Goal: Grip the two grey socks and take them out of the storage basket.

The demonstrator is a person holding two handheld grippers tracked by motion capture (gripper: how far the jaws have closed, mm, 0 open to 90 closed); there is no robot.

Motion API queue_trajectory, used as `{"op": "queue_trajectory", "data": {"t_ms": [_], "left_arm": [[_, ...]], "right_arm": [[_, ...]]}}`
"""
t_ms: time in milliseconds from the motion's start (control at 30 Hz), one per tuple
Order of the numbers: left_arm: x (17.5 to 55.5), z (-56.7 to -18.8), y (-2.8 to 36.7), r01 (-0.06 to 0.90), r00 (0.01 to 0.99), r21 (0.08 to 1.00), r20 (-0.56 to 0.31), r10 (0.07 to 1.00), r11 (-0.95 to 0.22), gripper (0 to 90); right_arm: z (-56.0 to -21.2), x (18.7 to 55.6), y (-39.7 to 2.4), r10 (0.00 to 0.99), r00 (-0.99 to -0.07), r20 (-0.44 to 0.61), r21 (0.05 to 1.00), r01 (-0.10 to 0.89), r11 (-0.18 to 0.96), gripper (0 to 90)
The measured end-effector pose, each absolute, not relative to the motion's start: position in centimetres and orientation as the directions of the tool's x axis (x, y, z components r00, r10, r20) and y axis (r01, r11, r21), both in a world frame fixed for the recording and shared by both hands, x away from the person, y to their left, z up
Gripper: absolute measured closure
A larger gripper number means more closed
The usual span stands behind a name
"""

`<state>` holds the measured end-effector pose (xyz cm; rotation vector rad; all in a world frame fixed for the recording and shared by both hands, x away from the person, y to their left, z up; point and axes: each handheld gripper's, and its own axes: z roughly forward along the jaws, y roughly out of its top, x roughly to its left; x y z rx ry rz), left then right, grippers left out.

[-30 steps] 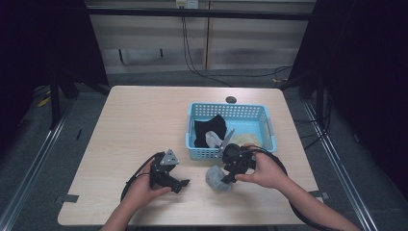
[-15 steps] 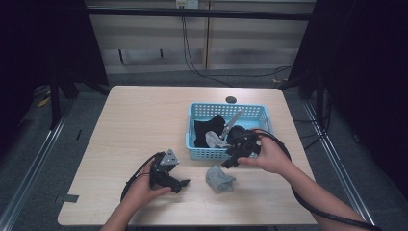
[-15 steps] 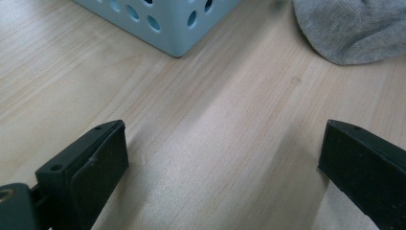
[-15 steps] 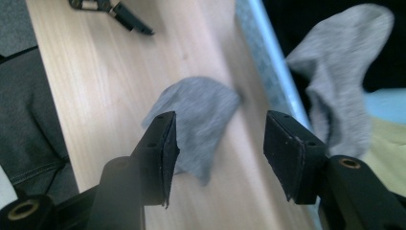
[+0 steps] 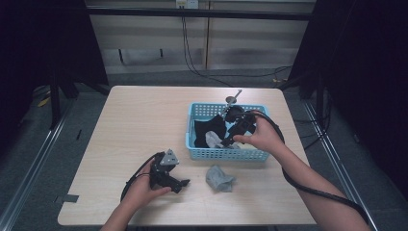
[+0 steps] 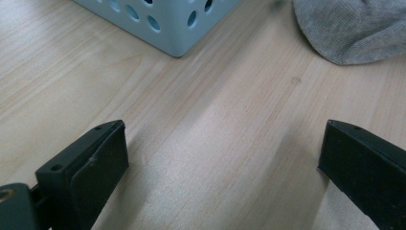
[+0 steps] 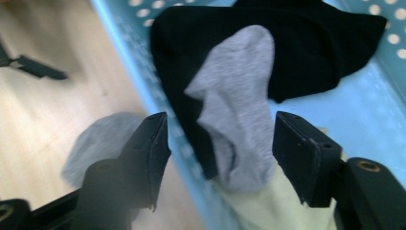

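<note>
high view, reading from the left: my left claw (image 5: 179, 183) rests low on the table (image 5: 134, 125) near its front edge, jaws spread wide with nothing between them. in the left claw view there is only bare wood between the two black jaws, the corner of the blue basket (image 6: 167, 24) ahead and a grey sock (image 6: 354, 28) lying off to the upper right.

that loose grey sock (image 5: 219, 178) sits on the table just in front of the basket (image 5: 226, 154), between my two hands.

further right, my right claw (image 5: 230, 139) hangs over the basket's front part, pointing down into it. its jaws have just been opening and stand fairly wide; in the right claw view a second grey sock (image 7: 234, 110) lies between them, draped on a black garment (image 7: 311, 52), but the pads do not press on it. something pale yellow (image 7: 277, 206) peeks out beneath.

i judge the step in hand to be picking that grey sock out of the basket. to do it well i should lower the right claw straight down so both pads straddle the sock's bunched middle, not its thin edge, and keep the tips shallow so the black cloth under it is not pinched too. i would close firmly, then lift clear of the basket's front wall before carrying it toward the sock on the table. the left claw can stay put, ready to steady the basket if it slides.
</note>
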<state>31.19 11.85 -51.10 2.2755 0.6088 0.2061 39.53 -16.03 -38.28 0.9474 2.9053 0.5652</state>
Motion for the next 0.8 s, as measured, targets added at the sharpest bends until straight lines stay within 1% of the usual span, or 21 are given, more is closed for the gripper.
{"op": "queue_trajectory", "data": {"t_ms": [100,167,233,267,500,533,600,700,800], "left_arm": [[31.2,-51.1,11.8,0.362,0.874,0.715,-0.037,0.485,-0.598,2.3],[31.2,-51.1,11.8,0.362,0.873,0.715,-0.036,0.486,-0.598,2.3],[31.2,-51.1,11.8,0.362,0.874,0.715,-0.037,0.485,-0.598,2.4],[31.2,-51.1,11.9,0.361,0.874,0.713,-0.034,0.484,-0.601,2.3],[31.2,-51.1,11.9,0.36,0.875,0.714,-0.034,0.484,-0.601,2.3],[31.2,-51.1,11.9,0.36,0.875,0.713,-0.034,0.484,-0.601,2.3],[31.2,-51.1,11.9,0.36,0.875,0.713,-0.033,0.484,-0.601,2.3],[31.2,-51.1,11.8,0.362,0.874,0.714,-0.035,0.485,-0.6,2.3],[31.2,-51.1,11.8,0.362,0.874,0.714,-0.035,0.485,-0.6,2.3]], "right_arm": [[-38.6,40.2,-16.1,0.591,-0.802,0.081,0.35,0.578,0.737,35.1],[-39.1,41.0,-16.3,0.616,-0.783,0.083,0.345,0.603,0.719,30.9],[-39.2,41.3,-16.4,0.619,-0.782,0.076,0.345,0.603,0.719,29.8],[-39.5,41.8,-16.4,0.639,-0.765,0.079,0.335,0.624,0.706,28.5],[-40.4,42.8,-16.8,0.659,-0.749,0.068,0.32,0.641,0.697,28.6],[-40.8,43.0,-16.8,0.665,-0.744,0.064,0.303,0.649,0.697,28.9],[-41.2,43.0,-16.7,0.663,-0.745,0.067,0.298,0.649,0.7,29.0],[-41.6,43.0,-16.6,0.656,-0.751,0.072,0.297,0.644,0.705,30.2],[-42.6,42.8,-16.3,0.644,-0.76,0.087,0.282,0.639,0.716,33.4]]}}
